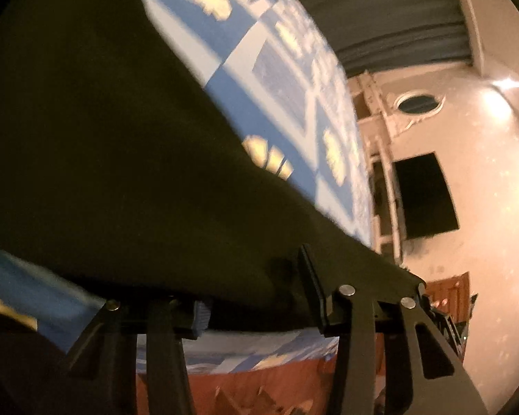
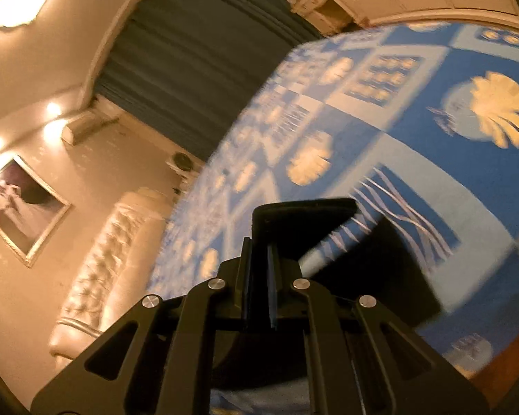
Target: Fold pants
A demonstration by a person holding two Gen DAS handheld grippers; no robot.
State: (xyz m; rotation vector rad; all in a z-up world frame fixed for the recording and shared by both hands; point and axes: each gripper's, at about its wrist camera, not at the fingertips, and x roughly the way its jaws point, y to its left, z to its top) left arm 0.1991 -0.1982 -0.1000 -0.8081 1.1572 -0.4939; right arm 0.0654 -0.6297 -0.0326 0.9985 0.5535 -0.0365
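Note:
The dark pants point(image 1: 97, 159) fill the left half of the left wrist view, stretched in the air above the blue patterned bed cover point(image 1: 280, 79). My left gripper point(image 1: 256, 297) stands with its fingers apart; the cloth edge drapes over them and hides the tips. In the right wrist view my right gripper point(image 2: 259, 269) is shut on a dark fold of the pants point(image 2: 304, 221), which hangs to the right point(image 2: 408, 269) over the bed cover point(image 2: 415, 138).
The bed with the blue shell-print cover takes up most of both views. A tufted cream headboard point(image 2: 103, 266), a framed picture point(image 2: 20, 204) and dark curtains point(image 2: 190, 55) stand on the left. A cream wall with a dark panel point(image 1: 425, 197) is on the right. Red-brown floor point(image 1: 259, 387) lies below.

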